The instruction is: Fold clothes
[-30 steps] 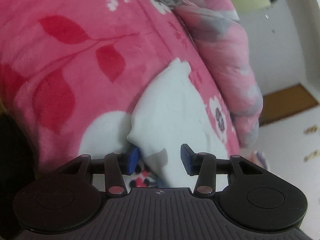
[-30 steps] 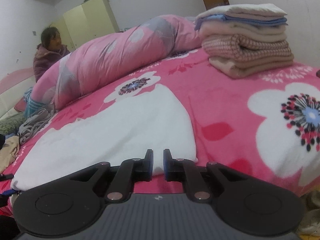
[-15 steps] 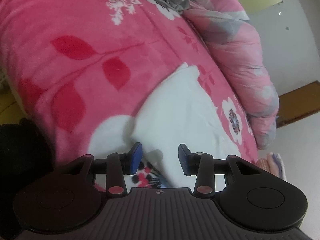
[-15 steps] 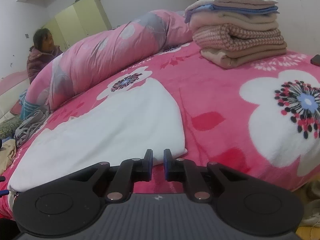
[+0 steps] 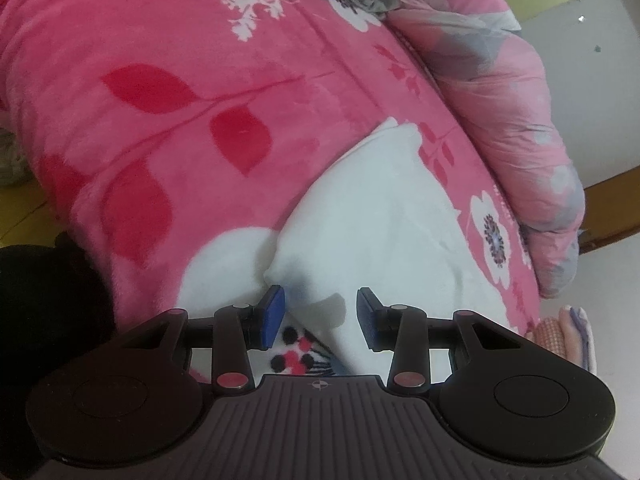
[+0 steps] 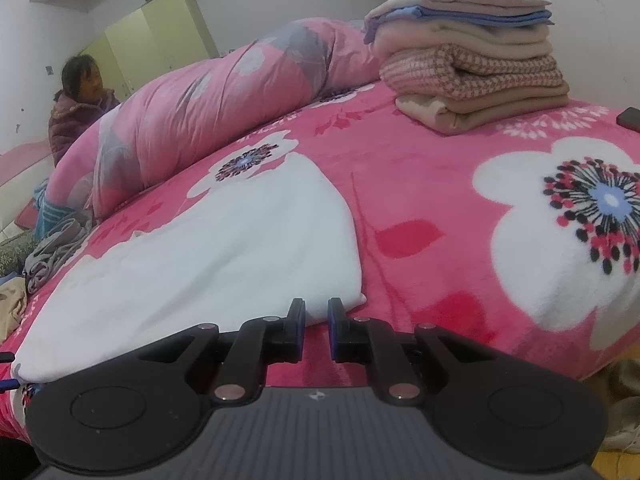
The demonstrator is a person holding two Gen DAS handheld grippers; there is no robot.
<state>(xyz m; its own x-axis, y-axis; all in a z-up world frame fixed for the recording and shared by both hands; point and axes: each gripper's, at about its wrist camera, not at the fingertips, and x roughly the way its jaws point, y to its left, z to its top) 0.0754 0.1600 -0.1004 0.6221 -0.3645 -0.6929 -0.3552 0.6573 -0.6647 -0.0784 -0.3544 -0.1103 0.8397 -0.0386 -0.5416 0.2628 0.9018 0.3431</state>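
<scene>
Now a white cloth (image 6: 208, 256) lies flat on the pink blanket (image 6: 432, 184), its near edge by both grippers. Left gripper (image 5: 320, 312) stands spread over one corner, pads clear of the fabric. Right gripper (image 6: 316, 324) is narrowly parted at the other corner, gripping nothing. Folded stack (image 6: 468, 56) sits well apart, beside the quilt roll (image 6: 208, 116).

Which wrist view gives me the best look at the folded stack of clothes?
The right wrist view: the folded stack sits whole on the pink floral blanket, its layers distinct. The left wrist view catches only a sliver of it at the right edge, cut off behind the left gripper.
</scene>
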